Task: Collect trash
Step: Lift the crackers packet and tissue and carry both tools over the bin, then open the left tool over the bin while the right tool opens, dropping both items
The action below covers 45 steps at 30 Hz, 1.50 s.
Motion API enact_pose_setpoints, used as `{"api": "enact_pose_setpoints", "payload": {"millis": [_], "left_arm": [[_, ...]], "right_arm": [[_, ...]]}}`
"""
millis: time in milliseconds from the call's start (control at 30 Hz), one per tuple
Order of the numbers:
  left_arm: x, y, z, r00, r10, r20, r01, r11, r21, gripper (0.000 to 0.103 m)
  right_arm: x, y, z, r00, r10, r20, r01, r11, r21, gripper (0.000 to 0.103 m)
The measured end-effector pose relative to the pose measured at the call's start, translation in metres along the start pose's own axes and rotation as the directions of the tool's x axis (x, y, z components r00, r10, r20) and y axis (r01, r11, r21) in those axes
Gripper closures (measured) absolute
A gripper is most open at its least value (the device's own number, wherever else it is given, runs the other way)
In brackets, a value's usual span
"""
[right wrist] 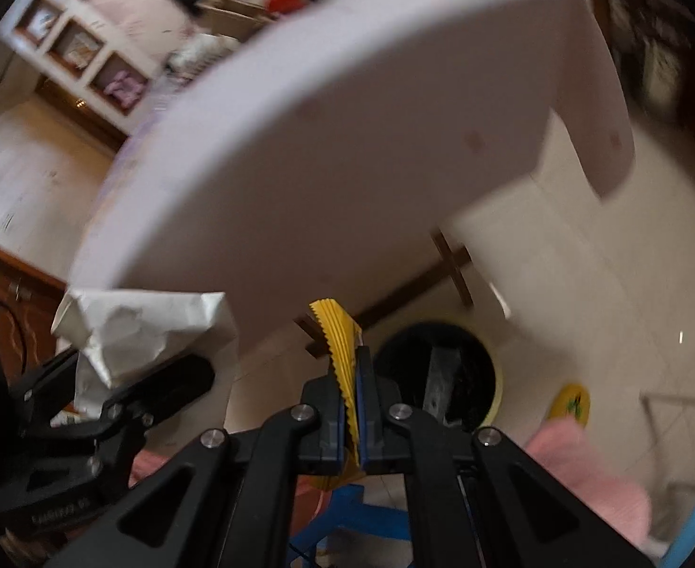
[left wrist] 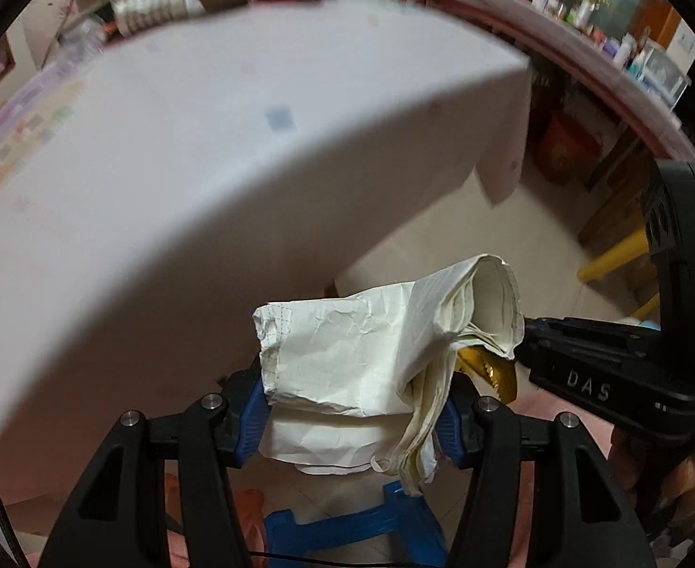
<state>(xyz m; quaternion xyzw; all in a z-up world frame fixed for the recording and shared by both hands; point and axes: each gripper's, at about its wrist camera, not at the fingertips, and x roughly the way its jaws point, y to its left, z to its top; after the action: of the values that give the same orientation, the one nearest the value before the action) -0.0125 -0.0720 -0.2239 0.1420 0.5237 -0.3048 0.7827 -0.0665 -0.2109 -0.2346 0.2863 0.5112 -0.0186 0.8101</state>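
- Left hand-held gripper (left wrist: 354, 419) tilted steeply downward, past the near edge of the worktop (left wrist: 205, 165), over the tiled floor (right wrist: 584, 284).
- Its jaws stood part-way apart, blue pads pressing on both sides of a wad of crumpled paper (left wrist: 371, 364); the wad bulged well above the fingertips, a rolled fold leaning toward the right side.
- Right hand-held gripper (right wrist: 353, 397) also angled down, pads pressed nearly together on a thin yellow pleated wrapper (right wrist: 340, 345) with a serrated edge; the wrapper stuck up between the fingers and out below them.
- The two grippers sat close side by side: the right one's body showed at the right edge of the left wrist view, the left one with its paper at the lower left of the right wrist view.
- A hand (left wrist: 688, 487) gripped the right tool's handle, seen blurred in the left wrist view.
- A dark round trash bin (right wrist: 437, 378) stood on the floor just beyond the right gripper's tips, lined in black, contents unclear.
- Blue plastic stool (left wrist: 347, 525) below both grippers; pink fabric (right wrist: 588, 473) at the lower right.
- White cloth draped off the worktop's corner; background heavily blurred.
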Motion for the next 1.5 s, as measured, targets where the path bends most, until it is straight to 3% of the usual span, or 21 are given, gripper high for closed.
{"api": "enact_pose_setpoints", "payload": {"millis": [167, 367, 500, 633, 800, 967, 1033, 1167, 1300, 1500], "left_arm": [[0.061, -0.006, -0.015, 0.998, 0.026, -0.057, -0.025, 0.999, 0.035, 0.045], [0.127, -0.006, -0.028, 0.985, 0.085, -0.149, -0.075, 0.995, 0.070, 0.045], [0.154, -0.008, -0.033, 0.977, 0.097, -0.188, -0.083, 0.993, 0.082, 0.044], [0.171, -0.006, -0.033, 0.973, 0.106, -0.207, -0.088, 0.992, 0.092, 0.043], [0.173, 0.002, -0.036, 0.968, 0.121, -0.222, -0.102, 0.990, 0.096, 0.042], [0.171, 0.004, -0.032, 0.969, 0.106, -0.225, -0.096, 0.994, 0.058, 0.036], [0.174, 0.005, -0.032, 0.966, 0.107, -0.235, -0.099, 0.994, 0.046, 0.034], [0.176, 0.007, -0.032, 0.963, 0.109, -0.245, -0.103, 0.994, 0.040, 0.027], [0.175, 0.005, -0.033, 0.961, 0.111, -0.251, -0.102, 0.994, 0.050, 0.026], [0.173, 0.000, -0.035, 0.957, 0.115, -0.266, -0.100, 0.993, 0.068, 0.023]], "right_arm": [[0.050, -0.041, -0.011, 0.998, -0.025, -0.053, 0.031, 0.993, 0.113, 0.100], [0.110, -0.082, -0.026, 0.996, 0.005, -0.095, 0.019, 0.967, 0.253, 0.099], [0.139, -0.100, -0.036, 0.992, 0.009, -0.122, 0.027, 0.957, 0.290, 0.099], [0.160, -0.111, -0.039, 0.987, -0.026, -0.158, 0.066, 0.965, 0.253, 0.095], [0.172, -0.121, -0.040, 0.984, -0.024, -0.179, 0.075, 0.956, 0.285, 0.093], [0.178, -0.121, -0.039, 0.982, -0.001, -0.189, 0.057, 0.955, 0.293, 0.081], [0.181, -0.122, -0.039, 0.981, 0.000, -0.196, 0.060, 0.953, 0.296, 0.069], [0.182, -0.121, -0.040, 0.979, 0.006, -0.204, 0.057, 0.952, 0.301, 0.063], [0.182, -0.119, -0.040, 0.979, 0.011, -0.206, 0.050, 0.955, 0.292, 0.049], [0.183, -0.114, -0.042, 0.977, 0.001, -0.213, 0.056, 0.963, 0.262, 0.048]]}}
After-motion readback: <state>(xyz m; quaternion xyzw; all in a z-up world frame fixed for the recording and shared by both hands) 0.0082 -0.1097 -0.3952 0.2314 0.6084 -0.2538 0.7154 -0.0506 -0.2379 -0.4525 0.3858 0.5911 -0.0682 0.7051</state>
